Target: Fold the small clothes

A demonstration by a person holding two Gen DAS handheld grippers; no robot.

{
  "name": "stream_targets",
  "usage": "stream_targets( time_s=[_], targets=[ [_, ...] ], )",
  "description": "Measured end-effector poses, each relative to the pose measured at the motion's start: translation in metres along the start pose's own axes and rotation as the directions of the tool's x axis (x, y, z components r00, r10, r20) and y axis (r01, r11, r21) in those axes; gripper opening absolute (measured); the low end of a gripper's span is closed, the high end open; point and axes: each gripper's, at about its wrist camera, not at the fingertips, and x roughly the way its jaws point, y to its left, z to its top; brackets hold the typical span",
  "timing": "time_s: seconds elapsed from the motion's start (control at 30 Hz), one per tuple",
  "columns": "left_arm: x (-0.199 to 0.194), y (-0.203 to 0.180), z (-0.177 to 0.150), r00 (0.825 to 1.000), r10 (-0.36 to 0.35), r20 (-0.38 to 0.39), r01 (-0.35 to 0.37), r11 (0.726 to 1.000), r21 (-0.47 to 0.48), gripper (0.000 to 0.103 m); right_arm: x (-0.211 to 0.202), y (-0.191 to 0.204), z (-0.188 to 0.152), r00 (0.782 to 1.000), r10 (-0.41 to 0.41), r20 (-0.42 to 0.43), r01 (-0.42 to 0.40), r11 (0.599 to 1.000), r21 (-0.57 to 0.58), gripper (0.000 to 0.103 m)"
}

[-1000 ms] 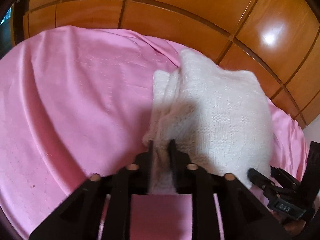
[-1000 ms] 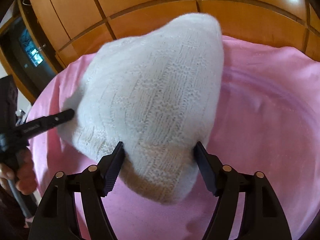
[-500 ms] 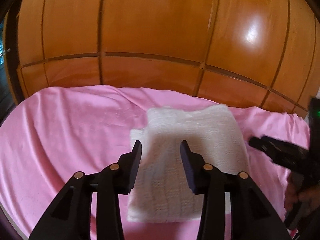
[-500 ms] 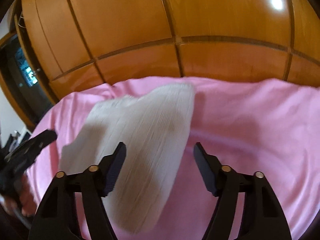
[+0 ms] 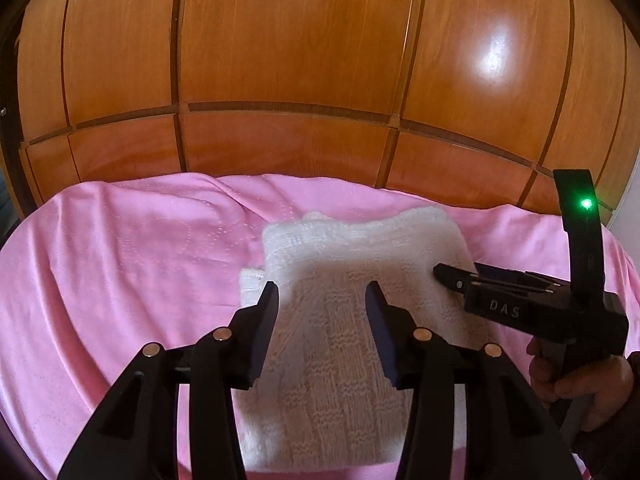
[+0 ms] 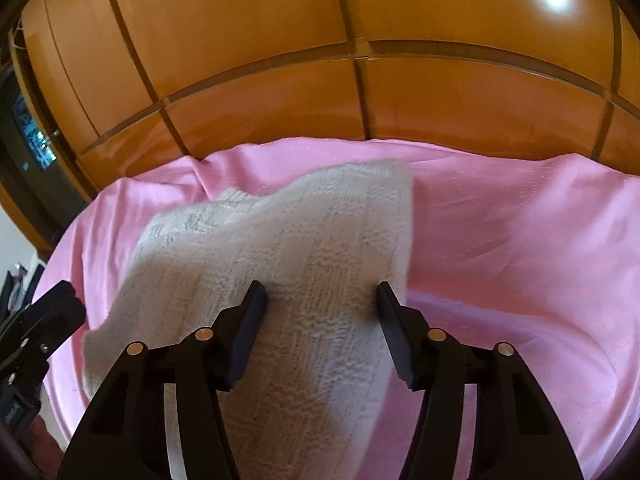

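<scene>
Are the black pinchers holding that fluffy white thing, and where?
Nothing is held. The folded white knit garment lies on the pink sheet; the left gripper and right gripper stand open above it.

Glossy orange wooden wardrobe panels point(image 5: 288, 60) behind a pink bedspread point(image 5: 120, 264), with a bright light reflection point(image 5: 494, 54)

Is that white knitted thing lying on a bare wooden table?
No, the white knitted garment lies on a pink sheet.

Both wrist fisheyes looked forward and down along their fingers, close over the pink bedspread point(image 5: 120, 280) toward the wooden wardrobe point(image 6: 440, 92), sharing the white knit point(image 5: 340, 320) from opposite sides.
</scene>
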Motion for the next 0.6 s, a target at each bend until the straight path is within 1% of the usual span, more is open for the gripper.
stream_targets(
  time_s=[0.07,0.13,0.17,0.2,0.23,0.27,0.3,0.33,0.37,0.4,0.5,0.53,0.6],
  targets=[
    [0.01,0.002,-0.002,1.0,0.005,-0.02,-0.005,1.0,0.002,0.045,0.006,0.006,-0.002,1.0,-0.006,-0.01,0.005,1.0,-0.016,0.057],
    [0.025,0.005,-0.007,0.998,0.029,-0.056,-0.029,1.0,-0.006,0.046,0.013,0.017,-0.005,1.0,-0.027,-0.015,0.027,0.998,-0.053,0.057],
    [0.037,0.01,-0.012,0.994,0.052,-0.1,-0.054,0.998,-0.017,0.046,0.018,0.024,-0.007,0.999,-0.046,-0.015,0.044,0.996,-0.08,0.057],
    [0.05,0.017,-0.019,0.985,0.085,-0.151,-0.091,0.995,-0.034,0.047,0.021,0.03,-0.01,0.998,-0.066,-0.012,0.065,0.992,-0.11,0.057],
    [0.056,0.022,-0.024,0.981,0.098,-0.168,-0.108,0.993,-0.05,0.049,0.025,0.039,-0.012,0.995,-0.095,-0.001,0.094,0.983,-0.157,0.058],
    [0.062,0.03,-0.03,0.979,0.104,-0.177,-0.12,0.989,-0.084,0.052,0.028,0.045,-0.013,0.994,-0.109,0.007,0.108,0.977,-0.182,0.058],
    [0.064,0.037,-0.035,0.98,0.095,-0.177,-0.117,0.987,-0.114,0.06,0.028,0.047,-0.013,0.994,-0.113,0.011,0.113,0.975,-0.191,0.06],
    [0.064,0.045,-0.038,0.981,0.075,-0.181,-0.102,0.984,-0.147,0.062,0.028,0.047,-0.013,0.994,-0.112,0.014,0.113,0.975,-0.192,0.062],
    [0.064,0.048,-0.04,0.981,0.056,-0.185,-0.086,0.983,-0.162,0.062,0.028,0.045,-0.013,0.995,-0.104,0.016,0.105,0.977,-0.187,0.063],
    [0.064,0.05,-0.04,0.981,0.042,-0.19,-0.074,0.983,-0.167,0.062,0.025,0.041,-0.012,0.997,-0.079,0.019,0.081,0.982,-0.172,0.068],
    [0.064,0.045,-0.039,0.982,0.04,-0.187,-0.062,0.992,-0.113,0.062,0.011,0.021,-0.008,0.999,0.033,0.022,-0.031,0.996,-0.088,0.081],
    [0.063,0.045,-0.038,0.982,0.029,-0.186,-0.049,0.993,-0.105,0.062,0.001,0.009,-0.008,0.996,0.076,0.036,-0.075,0.997,-0.029,0.082],
    [0.063,0.049,-0.037,0.983,-0.001,-0.184,-0.018,0.995,-0.099,0.062,-0.009,-0.009,-0.012,0.991,0.126,0.049,-0.129,0.99,0.051,0.083]
  ],
)
